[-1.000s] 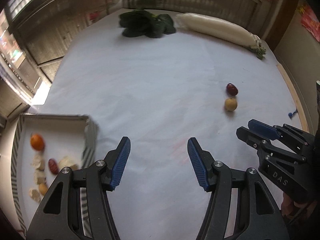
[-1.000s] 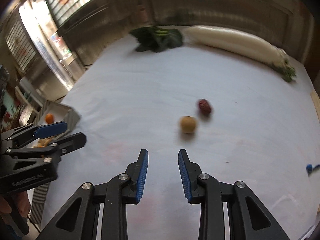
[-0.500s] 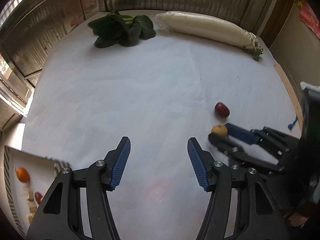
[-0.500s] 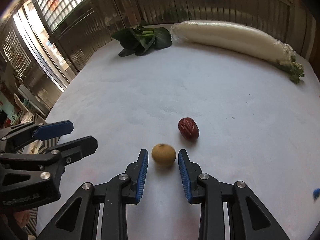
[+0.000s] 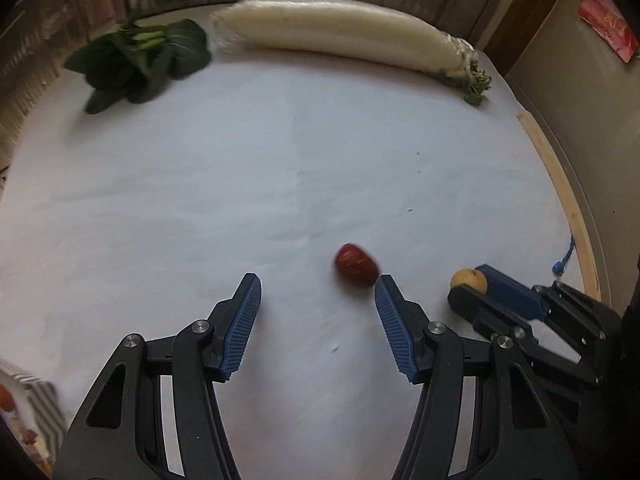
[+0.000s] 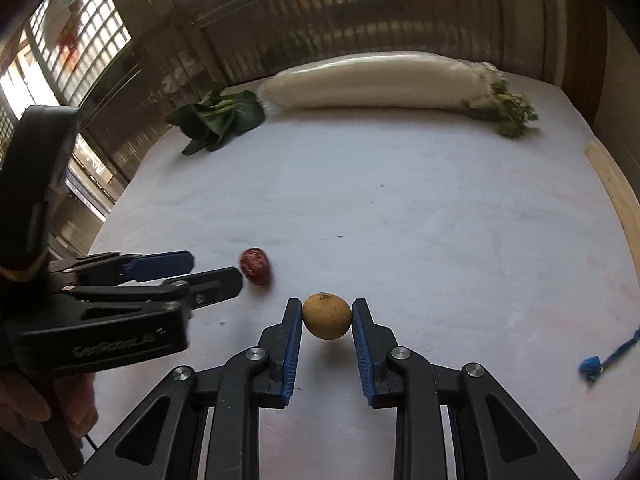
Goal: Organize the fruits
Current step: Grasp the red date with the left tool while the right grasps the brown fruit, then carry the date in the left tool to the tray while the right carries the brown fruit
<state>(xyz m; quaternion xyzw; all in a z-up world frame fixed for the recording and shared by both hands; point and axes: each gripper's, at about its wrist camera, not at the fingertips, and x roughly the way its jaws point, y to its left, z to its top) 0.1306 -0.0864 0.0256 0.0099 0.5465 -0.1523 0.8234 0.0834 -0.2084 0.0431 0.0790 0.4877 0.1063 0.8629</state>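
Note:
A small yellow round fruit [image 6: 326,315] sits between the blue pads of my right gripper [image 6: 326,312], which is shut on it at table level; it also shows in the left wrist view [image 5: 469,280]. A dark red date [image 5: 355,265] lies on the white table just ahead of my left gripper [image 5: 316,286], close to its right fingertip. The left gripper is open and empty. The date also shows in the right wrist view [image 6: 256,265], left of the yellow fruit, with the left gripper [image 6: 212,268] beside it.
A long white radish [image 5: 340,36] and a bunch of dark leafy greens [image 5: 140,60] lie at the table's far edge. A striped tray corner [image 5: 36,404] shows at the lower left. A small blue object [image 6: 600,362] lies at the right, near the table's wooden edge [image 5: 560,196].
My right gripper has closed its pads onto the yellow fruit. My left gripper has moved forward and right, bringing the red date up close to its open fingertips; the tray has slid mostly out of view.

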